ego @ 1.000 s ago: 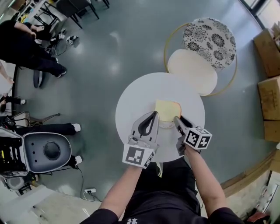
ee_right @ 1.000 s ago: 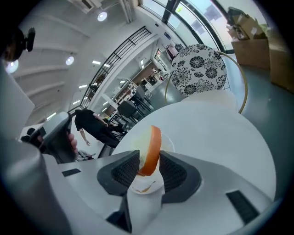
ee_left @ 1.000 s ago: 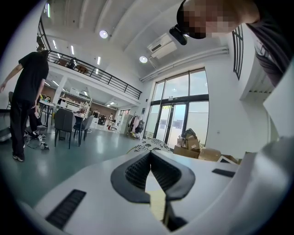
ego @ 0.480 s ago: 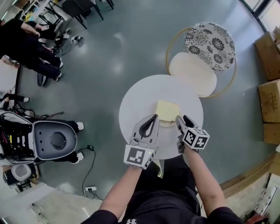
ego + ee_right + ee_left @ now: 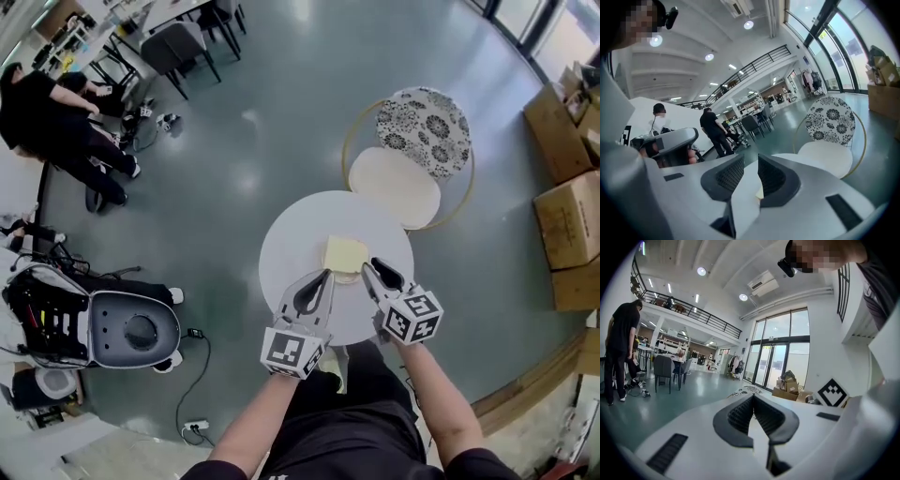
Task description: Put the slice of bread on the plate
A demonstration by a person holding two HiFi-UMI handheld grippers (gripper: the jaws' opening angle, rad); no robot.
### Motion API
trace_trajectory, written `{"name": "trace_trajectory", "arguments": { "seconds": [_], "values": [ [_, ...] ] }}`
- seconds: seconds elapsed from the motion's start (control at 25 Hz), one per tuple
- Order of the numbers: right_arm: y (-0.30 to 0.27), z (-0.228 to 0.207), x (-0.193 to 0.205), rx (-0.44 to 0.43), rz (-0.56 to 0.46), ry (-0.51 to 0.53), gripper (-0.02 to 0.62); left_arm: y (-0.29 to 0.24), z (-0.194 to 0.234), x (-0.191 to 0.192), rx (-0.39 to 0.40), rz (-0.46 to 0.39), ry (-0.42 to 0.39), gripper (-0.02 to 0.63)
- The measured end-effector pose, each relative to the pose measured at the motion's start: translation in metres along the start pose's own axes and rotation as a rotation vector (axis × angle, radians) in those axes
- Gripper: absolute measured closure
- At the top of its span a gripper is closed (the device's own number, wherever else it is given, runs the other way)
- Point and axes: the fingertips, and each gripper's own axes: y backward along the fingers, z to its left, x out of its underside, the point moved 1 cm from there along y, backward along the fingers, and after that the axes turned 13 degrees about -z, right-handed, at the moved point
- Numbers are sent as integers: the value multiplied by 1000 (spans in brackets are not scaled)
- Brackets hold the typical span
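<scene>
A pale yellow slice of bread lies on a small white plate on the round white table. Both grippers hang above the table's near side, apart from the bread. The left gripper points at the bread's near left corner with its jaws shut and nothing in them; in the left gripper view the pads meet at the tip. The right gripper sits just right of the bread. Its jaws are closing with a gap still between them, and nothing is held.
Beyond the table stands a chair with a cream seat and a patterned back. Cardboard boxes line the right side. A grey machine sits on the floor at left. People and chairs are far off.
Both grippers have risen off the table and drawn back a little from the bread. The right gripper has rolled. The bread has stayed on the plate.
</scene>
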Motion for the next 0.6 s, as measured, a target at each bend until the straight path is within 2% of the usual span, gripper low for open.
{"name": "trace_trajectory", "arguments": {
  "seconds": [0.36,0.6],
  "values": [
    [22,73,-69,-120,-78,95,554,20,-36,-56,42,-18,14,598],
    [44,120,-107,-183,-134,138,571,39,-57,-92,63,-16,0,598]
  ]
}}
